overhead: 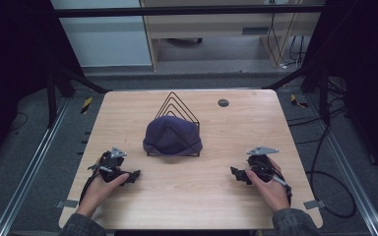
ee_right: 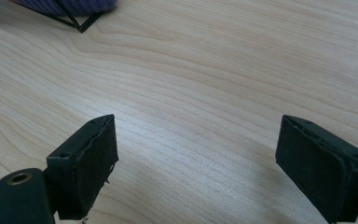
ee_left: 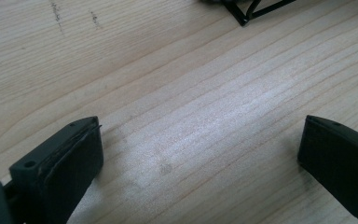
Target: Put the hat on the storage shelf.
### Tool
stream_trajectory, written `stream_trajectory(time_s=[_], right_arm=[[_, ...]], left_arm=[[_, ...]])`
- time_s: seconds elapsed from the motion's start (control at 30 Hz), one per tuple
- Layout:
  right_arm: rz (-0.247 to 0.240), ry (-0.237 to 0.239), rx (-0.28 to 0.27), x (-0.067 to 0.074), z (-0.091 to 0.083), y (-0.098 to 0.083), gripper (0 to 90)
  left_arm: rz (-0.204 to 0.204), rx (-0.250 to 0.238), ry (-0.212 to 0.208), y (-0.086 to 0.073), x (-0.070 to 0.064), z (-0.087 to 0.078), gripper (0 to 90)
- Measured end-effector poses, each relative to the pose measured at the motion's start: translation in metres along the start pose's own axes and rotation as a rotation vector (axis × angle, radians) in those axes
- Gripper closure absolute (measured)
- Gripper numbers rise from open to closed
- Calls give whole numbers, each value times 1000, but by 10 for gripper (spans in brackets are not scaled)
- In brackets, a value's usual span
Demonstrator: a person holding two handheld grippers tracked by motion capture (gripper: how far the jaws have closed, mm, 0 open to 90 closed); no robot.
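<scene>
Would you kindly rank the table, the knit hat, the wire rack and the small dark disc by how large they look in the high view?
1. Table
2. Wire rack and knit hat: similar in extent, too close to rank
3. Dark disc

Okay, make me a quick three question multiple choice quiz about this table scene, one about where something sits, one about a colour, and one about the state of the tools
1. Where is the hat?
A. Draped over the wire rack at the table's middle
B. Flat on the table by the near edge
C. Held by the right tool

2. What colour is the hat?
A. Red
B. Purple
C. White

3. How do the two tools stand?
A. Both shut on the hat
B. One open, one shut
C. Both open and holding nothing

Answers:
1. A: the hat lies over the black wire rack, whose peaks rise behind it.
2. B: its knit is dark purple.
3. C: the left tool and right tool each show wide-apart jaws with bare table between them.
</scene>
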State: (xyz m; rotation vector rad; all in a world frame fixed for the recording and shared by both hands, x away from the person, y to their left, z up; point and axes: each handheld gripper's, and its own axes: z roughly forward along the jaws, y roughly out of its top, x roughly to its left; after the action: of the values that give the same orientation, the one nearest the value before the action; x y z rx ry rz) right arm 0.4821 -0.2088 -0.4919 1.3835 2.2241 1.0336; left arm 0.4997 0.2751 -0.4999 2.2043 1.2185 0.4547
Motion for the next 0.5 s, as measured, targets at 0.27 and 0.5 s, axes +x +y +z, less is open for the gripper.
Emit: stream_trajectory(time_s=[0.27, 0.5], right_arm=[[17, 10, 35, -3, 8, -4, 113], [-20, -20, 38, 3, 13, -7, 69]], left_arm=[[3, 1, -4, 1, -1, 0, 0], [5, 1, -4, 1, -1, 1, 0]])
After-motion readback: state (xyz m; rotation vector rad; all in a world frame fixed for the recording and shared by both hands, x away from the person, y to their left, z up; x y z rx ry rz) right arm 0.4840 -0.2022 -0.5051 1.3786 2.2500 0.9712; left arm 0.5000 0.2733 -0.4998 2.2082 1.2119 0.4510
